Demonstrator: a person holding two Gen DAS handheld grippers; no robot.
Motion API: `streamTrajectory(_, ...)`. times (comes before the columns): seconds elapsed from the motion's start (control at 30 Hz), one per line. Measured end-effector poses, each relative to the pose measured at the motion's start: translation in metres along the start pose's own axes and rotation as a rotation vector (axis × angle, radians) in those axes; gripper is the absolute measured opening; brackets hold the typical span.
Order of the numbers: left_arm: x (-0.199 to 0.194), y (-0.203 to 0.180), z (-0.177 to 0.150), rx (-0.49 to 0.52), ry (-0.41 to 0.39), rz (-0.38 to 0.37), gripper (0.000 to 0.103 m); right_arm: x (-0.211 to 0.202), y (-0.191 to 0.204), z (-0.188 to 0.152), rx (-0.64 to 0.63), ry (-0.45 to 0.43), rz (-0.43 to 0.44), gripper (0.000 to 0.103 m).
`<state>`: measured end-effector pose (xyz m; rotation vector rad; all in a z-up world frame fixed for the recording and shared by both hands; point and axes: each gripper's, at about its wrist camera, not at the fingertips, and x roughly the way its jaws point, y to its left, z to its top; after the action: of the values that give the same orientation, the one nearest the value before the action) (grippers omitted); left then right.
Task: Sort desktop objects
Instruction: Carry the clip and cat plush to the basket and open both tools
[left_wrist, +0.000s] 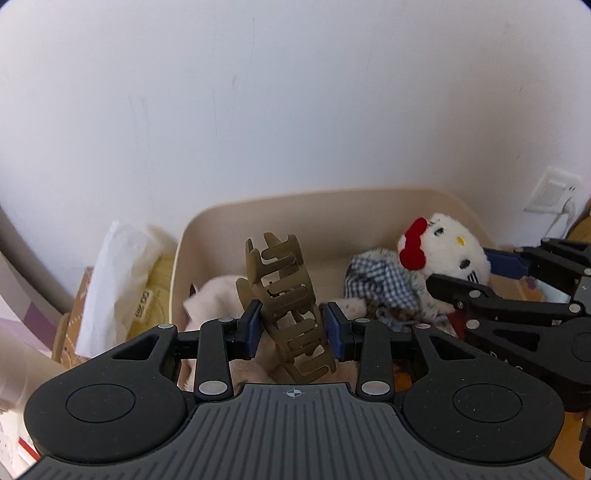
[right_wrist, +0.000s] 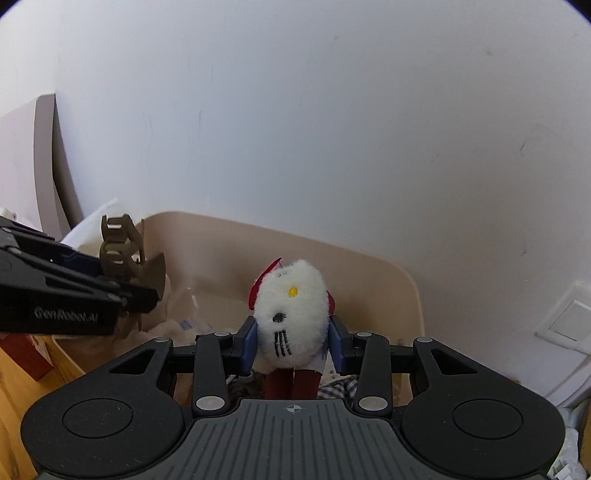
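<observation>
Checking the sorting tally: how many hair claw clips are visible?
1: an olive hair claw clip held in the left gripper above the beige bin; others may be hidden inside.

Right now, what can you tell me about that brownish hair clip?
The hair clip is a large olive-brown claw clip, matte plastic by the look, with long interlocking teeth and cut-out slots. It stands nearly upright, leaning slightly, pinched at its middle between the blue pads of the left gripper, whose jaws are shut on it. It hangs over the beige bin, above soft pale items inside.
</observation>
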<state>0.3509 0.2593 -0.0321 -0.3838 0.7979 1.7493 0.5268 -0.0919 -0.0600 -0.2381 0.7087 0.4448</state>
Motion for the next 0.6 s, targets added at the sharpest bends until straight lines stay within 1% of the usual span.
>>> streamTrajectory(0.2,0.004,-0.001,-0.008,0.002,0.041,-0.004,0.038,0.012,0.008,-0.005,-0.016,0.055,0.009,0.040)
streamTrajectory(0.23,0.004,0.001,-0.007,-0.007,0.042,-0.011,0.043,0.012,0.009,-0.006,-0.010,0.061,0.011,0.044)
streamTrajectory(0.27,0.003,0.002,-0.007,-0.014,0.044,-0.018,0.047,0.010,0.009,-0.007,-0.005,0.063,0.013,0.052)
streamTrajectory(0.33,-0.003,0.004,-0.007,-0.019,0.033,-0.015,0.064,0.006,0.008,-0.006,0.002,0.053,0.010,0.054)
streamTrajectory(0.4,-0.007,0.004,-0.005,-0.009,0.015,0.001,0.070,0.000,0.008,-0.007,0.002,0.041,0.004,0.060)
streamTrajectory(0.47,-0.011,0.004,-0.001,-0.001,0.005,0.012,0.071,-0.011,0.009,-0.007,0.007,0.023,-0.009,0.068)
streamTrajectory(0.5,-0.015,0.004,-0.002,0.002,0.001,0.015,0.071,-0.017,0.007,-0.010,0.018,0.015,-0.012,0.070)
streamTrajectory(0.57,-0.018,0.005,0.004,0.008,-0.004,0.016,0.074,-0.027,0.001,-0.008,0.055,-0.007,-0.009,0.080)
streamTrajectory(0.6,-0.022,0.005,0.003,0.011,-0.007,0.015,0.076,-0.032,-0.007,-0.004,0.077,-0.018,-0.002,0.082)
